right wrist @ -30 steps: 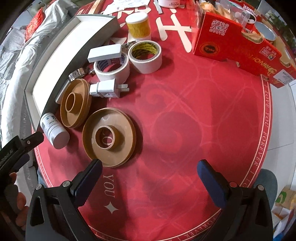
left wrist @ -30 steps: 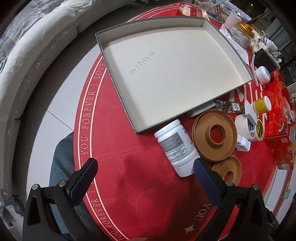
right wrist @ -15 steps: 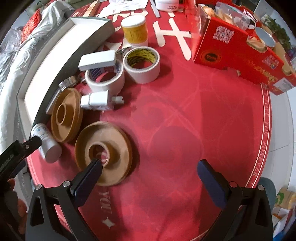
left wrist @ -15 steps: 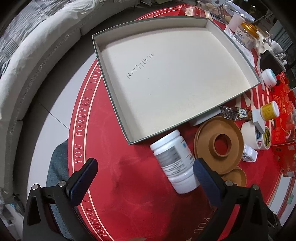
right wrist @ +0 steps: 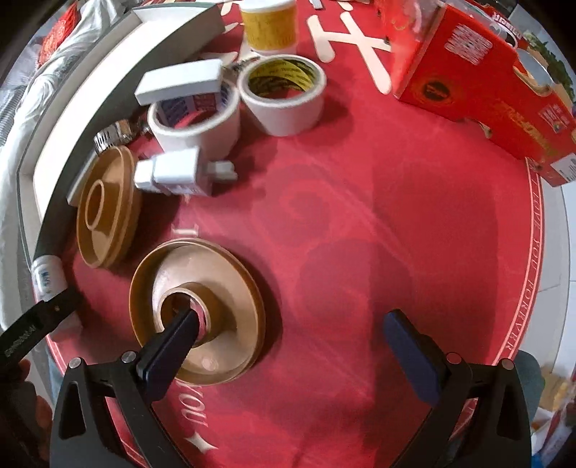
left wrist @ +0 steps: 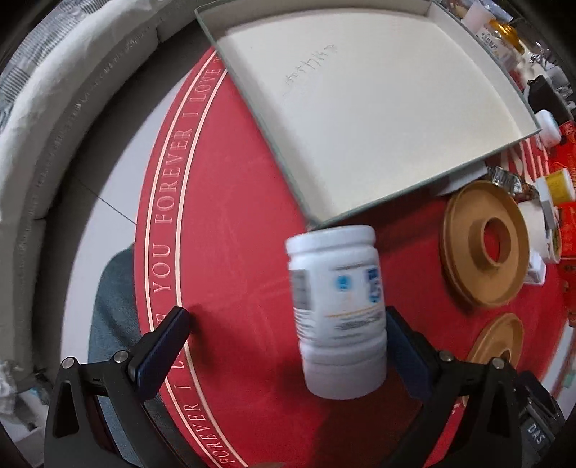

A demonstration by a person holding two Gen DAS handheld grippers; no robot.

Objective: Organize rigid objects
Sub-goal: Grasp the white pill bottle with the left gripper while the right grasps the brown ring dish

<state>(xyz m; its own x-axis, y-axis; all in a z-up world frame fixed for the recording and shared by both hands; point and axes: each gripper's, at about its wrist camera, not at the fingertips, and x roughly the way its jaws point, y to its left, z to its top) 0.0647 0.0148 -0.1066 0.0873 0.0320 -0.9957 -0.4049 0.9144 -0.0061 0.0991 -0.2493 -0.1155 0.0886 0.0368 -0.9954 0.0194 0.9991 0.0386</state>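
Observation:
A white pill bottle (left wrist: 336, 309) lies on the red round table between the fingers of my left gripper (left wrist: 284, 334), next to the right finger; the jaws are wide open. The same bottle shows at the left edge of the right wrist view (right wrist: 46, 275). My right gripper (right wrist: 295, 324) is open; its left fingertip (right wrist: 187, 320) sits at the centre hole of a brown plastic spool (right wrist: 198, 316). A second brown spool (right wrist: 108, 208) lies beyond it. The grey-rimmed shallow tray (left wrist: 360, 108) lies empty beyond the bottle.
Two tape rolls (right wrist: 194, 118) (right wrist: 282, 93), a white box, a white plug adapter (right wrist: 176, 176), a yellow jar (right wrist: 268, 23) and a red carton (right wrist: 486, 79) crowd the table's far side. A grey sofa (left wrist: 54, 126) curves round the left.
My left gripper has moved forward so the white bottle now lies between its fingers. My right gripper has moved down and left until its left finger reaches the near spool's hole.

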